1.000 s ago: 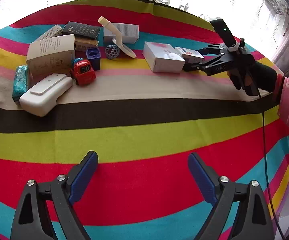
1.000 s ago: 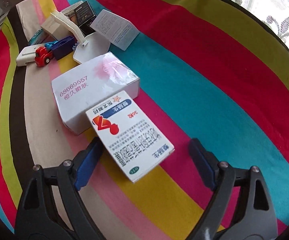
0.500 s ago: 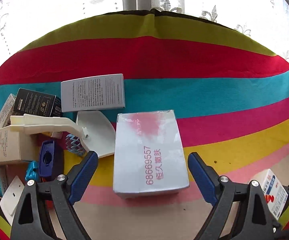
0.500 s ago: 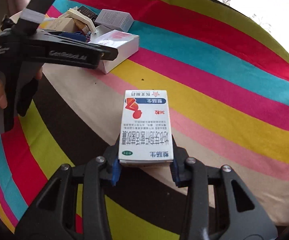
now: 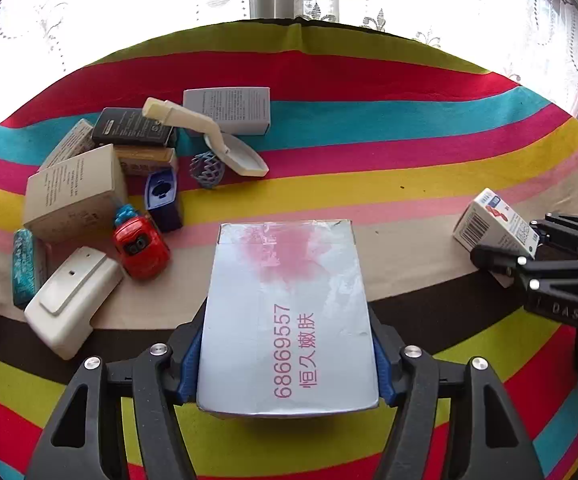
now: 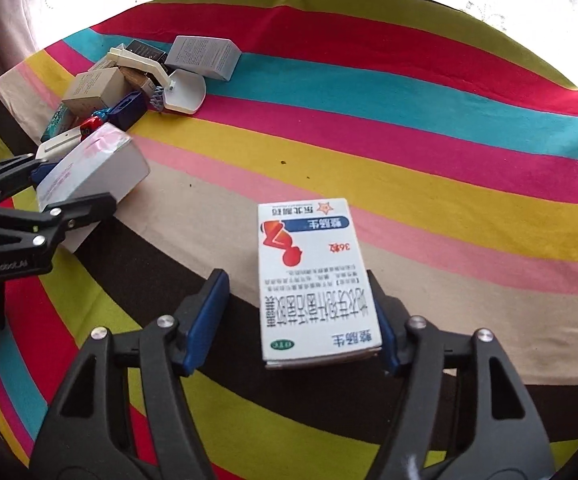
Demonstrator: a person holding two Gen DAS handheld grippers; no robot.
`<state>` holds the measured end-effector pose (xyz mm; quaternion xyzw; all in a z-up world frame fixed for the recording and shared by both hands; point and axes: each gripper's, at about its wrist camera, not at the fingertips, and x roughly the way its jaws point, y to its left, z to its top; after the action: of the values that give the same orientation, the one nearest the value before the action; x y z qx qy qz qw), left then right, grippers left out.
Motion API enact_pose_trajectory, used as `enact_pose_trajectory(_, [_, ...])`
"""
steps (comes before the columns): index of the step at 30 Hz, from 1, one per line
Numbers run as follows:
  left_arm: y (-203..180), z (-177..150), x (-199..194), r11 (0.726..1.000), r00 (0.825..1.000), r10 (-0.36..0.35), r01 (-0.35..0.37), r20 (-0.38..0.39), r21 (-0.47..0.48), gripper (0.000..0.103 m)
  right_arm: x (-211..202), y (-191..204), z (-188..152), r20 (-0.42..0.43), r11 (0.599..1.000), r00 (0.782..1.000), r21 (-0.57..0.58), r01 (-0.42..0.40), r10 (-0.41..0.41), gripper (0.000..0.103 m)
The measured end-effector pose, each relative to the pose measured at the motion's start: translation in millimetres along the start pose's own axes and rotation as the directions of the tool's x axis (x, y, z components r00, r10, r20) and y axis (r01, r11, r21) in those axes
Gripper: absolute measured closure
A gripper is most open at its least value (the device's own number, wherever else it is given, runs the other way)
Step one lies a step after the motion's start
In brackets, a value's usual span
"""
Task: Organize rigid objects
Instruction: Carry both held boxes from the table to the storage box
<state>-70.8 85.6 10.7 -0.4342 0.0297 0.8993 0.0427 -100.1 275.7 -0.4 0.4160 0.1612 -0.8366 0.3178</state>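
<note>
A cloth in broad bands (image 5: 369, 92) of red, lime, turquoise, pink, yellow, beige and dark brown covers the tabletop. It lies smooth and matte. Behind the far edge, a lace curtain (image 5: 129, 8) with embroidered scrolls hangs in front of a bright window.

The left tool (image 5: 285, 320) is closing on a flat white carton (image 5: 289, 264). Its blue pads press on the carton's two long sides. The carton is glossy card, printed with pink digits and characters and a pink blotch near its far end. It sits over the beige and brown bands.

The right tool (image 6: 295, 284) sits around a small medicine box (image 6: 313, 276), white card with red and blue print, lying over the beige band. The pad at the right of the view touches the box's side. The pad at the left stands clear of it with a visible gap, so nothing is clamped.

The rest of the things are bunched at the far left of the cloth:
- a grey carton (image 5: 227, 110) with fine print;
- a black carton (image 5: 133, 130) and a kraft-brown carton (image 5: 73, 192);
- a cream plastic scoop (image 5: 209, 136) whose long handle leans across the boxes;
- a blue lattice ball (image 5: 207, 169) just beside the scoop's bowl;
- a dark blue block (image 5: 163, 200) with a hole in its top;
- a shiny red toy car (image 5: 141, 246);
- a rounded white plastic casing (image 5: 75, 300);
- a teal packet (image 5: 23, 268) at the edge of the bunch.
</note>
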Motion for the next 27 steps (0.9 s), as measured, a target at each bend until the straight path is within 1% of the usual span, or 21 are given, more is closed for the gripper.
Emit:
enact_pose_trajectory(2, [19.4, -11.8, -16.2, 1.0, 1.0, 0.018, -0.018, -0.003, -0.019, 0.037, -2.7, 10.4, 3.1, -0.037, 0.999, 0.999, 0.025, 0.023, -0.022, 0.059])
enact_pose_trajectory(4, [33.1, -27.8, -30.7, 0.999, 1.0, 0.026, -0.027, -0.007, -0.043, 0.037, -13.2, 31.0, -0.6, -0.035, 0.999, 0.999, 0.001, 0.04, -0.04, 0.059])
enact_pose_trajectory(7, [48.8, -46.2, -48.7, 0.996, 1.0, 0.027, -0.028, -0.014, -0.08, 0.037, -24.4, 61.8, -9.9, -0.044, 1.0, 0.999, 0.018, 0.026, -0.025, 0.059])
enact_pose_trajectory(12, [59.4, -70.9, -80.1, 0.995, 1.0, 0.02, -0.02, 0.001, -0.095, 0.037, -49.6, 107.3, -35.5, -0.038, 0.998, 0.999, 0.067, 0.014, -0.012, 0.059])
enact_pose_trajectory(18, [58.4, -103.4, -113.2, 0.996, 1.0, -0.003, 0.004, 0.015, -0.086, 0.037, -75.7, 143.1, -69.2, -0.048, 0.994, 0.998, 0.1, 0.034, -0.03, 0.059])
enact_pose_trajectory(22, [53.0, -118.8, -126.9, 0.997, 1.0, -0.008, 0.009, 0.015, -0.072, 0.037, -92.9, 158.4, -91.4, -0.059, 0.993, 0.997, 0.11, 0.051, -0.045, 0.059])
enact_pose_trajectory(27, [47.4, -140.3, -147.8, 0.998, 1.0, -0.024, 0.025, 0.02, -0.052, 0.037, -119.4, 173.1, -110.9, -0.044, 0.992, 0.997, 0.104, 0.073, -0.069, 0.059])
